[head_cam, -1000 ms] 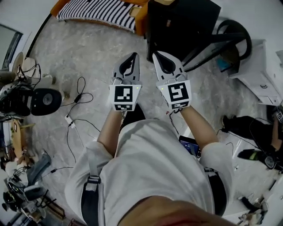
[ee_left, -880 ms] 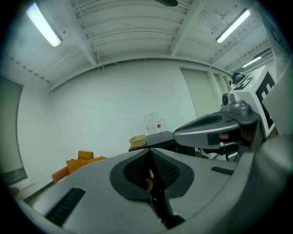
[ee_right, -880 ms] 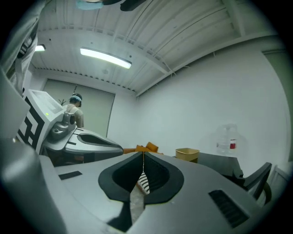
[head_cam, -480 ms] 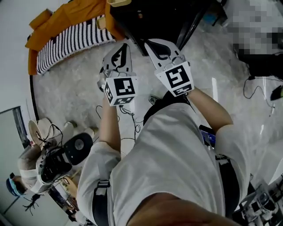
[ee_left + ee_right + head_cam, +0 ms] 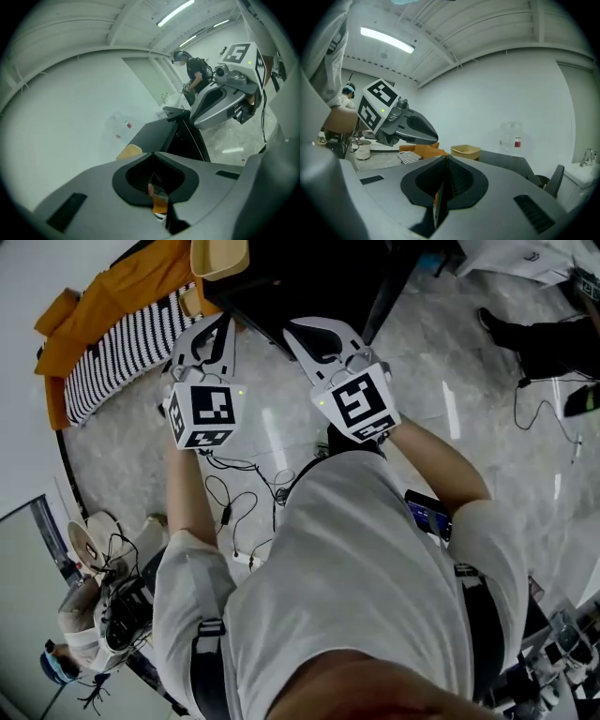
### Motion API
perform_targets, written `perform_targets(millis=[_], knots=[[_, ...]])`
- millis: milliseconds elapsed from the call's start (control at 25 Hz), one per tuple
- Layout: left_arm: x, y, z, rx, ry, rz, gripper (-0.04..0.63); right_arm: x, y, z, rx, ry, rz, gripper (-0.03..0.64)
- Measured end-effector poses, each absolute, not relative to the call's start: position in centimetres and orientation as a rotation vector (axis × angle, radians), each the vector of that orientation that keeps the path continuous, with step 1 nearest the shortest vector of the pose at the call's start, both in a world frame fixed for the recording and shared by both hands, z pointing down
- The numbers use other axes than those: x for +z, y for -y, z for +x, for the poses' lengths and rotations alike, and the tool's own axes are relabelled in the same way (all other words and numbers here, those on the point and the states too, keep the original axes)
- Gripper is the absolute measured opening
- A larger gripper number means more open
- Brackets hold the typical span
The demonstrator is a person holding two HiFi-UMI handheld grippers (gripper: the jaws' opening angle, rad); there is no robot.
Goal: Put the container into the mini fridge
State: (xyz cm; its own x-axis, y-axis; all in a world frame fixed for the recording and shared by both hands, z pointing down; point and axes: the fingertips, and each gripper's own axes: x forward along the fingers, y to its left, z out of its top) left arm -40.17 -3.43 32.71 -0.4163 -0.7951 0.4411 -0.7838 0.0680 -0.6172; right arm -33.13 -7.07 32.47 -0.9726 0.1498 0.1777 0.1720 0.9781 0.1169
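Both grippers are shut: my left gripper [image 5: 223,326] has its jaws pressed flat against each other, holding nothing, and my right gripper [image 5: 298,332] is closed the same way. On top of the black mini fridge [image 5: 319,282] sits an open tan container [image 5: 220,257], at the corner nearest the striped cushion [image 5: 131,343]; I cannot tell what is in it. A clear container [image 5: 512,135] with a red label stands farther along that top, close to the white wall, and its contents are too faint to make out. Neither gripper touches either one. I hold my left forearm [image 5: 186,488] and right forearm [image 5: 431,460] stretched forward, the grippers side by side and slightly apart, both aimed toward the fridge, the left tips just below the tan container in the head view.
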Motion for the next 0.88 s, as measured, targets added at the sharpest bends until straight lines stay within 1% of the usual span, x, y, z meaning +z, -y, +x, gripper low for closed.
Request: perform_targets(millis=[120, 160, 200, 280, 560, 760, 880], knots=[[34.4, 4.4, -42.3, -1.406, -2.213, -1.727, 0.019, 33.6, 7.9, -34.9, -0.183, 2.947, -0.252, 0.038], [34.7, 4.6, -43.2, -1.435, -2.189, -1.731, 0.061, 33.9, 8.1, -35.5, -0.180, 2.943, -0.252, 0.038], [34.9, 4.8, -44.1, -1.456, -2.172, -1.735, 0.089, 34.2, 8.2, -36.0, -0.176, 2.939, -0.248, 0.038], [35.2, 5.1, -45.5, -1.492, -2.148, -1.742, 0.106, 34.7, 8.6, -36.6, -0.163, 2.928, -0.231, 0.038], [36.8, 7.1, -46.6, -1.720, -1.966, -1.845, 0.106, 35.3, 10.3, -35.6, -0.123, 2.905, -0.105, 0.038], [39.4, 7.3, -50.7, -1.807, -1.801, -1.972, 0.106, 36.2, 9.8, -39.1, -0.106, 2.887, 0.032, 0.038], [40.4, 7.6, -51.6, -1.843, -1.719, -2.052, 0.106, 36.4, 9.5, -39.4, -0.103, 2.873, 0.101, 0.038]])
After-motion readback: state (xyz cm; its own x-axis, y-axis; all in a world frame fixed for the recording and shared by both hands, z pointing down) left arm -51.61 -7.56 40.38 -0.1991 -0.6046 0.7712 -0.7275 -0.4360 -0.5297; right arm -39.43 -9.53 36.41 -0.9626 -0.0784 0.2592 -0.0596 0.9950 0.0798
